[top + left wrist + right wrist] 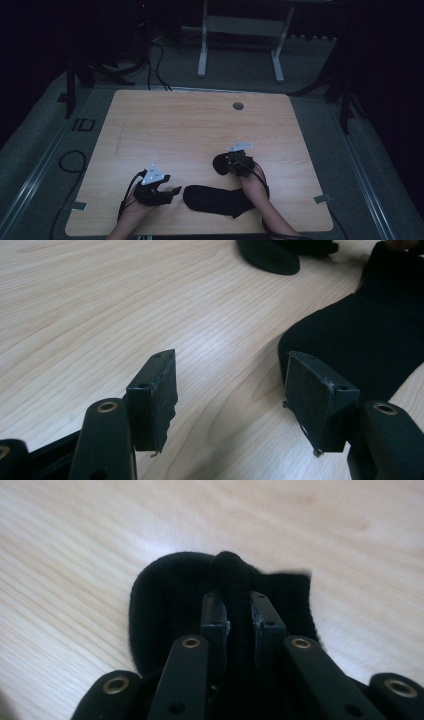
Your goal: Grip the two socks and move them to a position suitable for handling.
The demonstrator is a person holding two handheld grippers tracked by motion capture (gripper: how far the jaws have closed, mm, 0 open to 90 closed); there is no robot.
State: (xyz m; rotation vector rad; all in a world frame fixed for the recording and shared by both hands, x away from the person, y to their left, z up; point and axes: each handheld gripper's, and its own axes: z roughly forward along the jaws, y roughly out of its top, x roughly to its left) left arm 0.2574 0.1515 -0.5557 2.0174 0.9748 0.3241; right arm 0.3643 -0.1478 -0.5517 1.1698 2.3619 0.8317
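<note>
The right gripper (239,615) is clamped on a fold of a black fabric sock (220,162) lying on the light wooden table (190,125), right of centre. The left gripper (230,405) has its jaws apart with nothing between them, just left of a second black fabric sock (215,200) that lies flat at the near edge.

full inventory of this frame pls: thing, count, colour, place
sock: 1, black, flat on the table's near edge between the two tools
second sock: 1, black, on the table right of centre, a fold of it pinched by the right tool
table: 1, light wood, centre of the high view
cable hole: 1, grey, far edge of the table
desk frame: 1, white, on the floor beyond the table
left tool: 1, black, jaws apart over bare wood, the flat sock beside it
right tool: 1, black, shut on the second sock
forearms: 2, bottom edge of the high view
</note>
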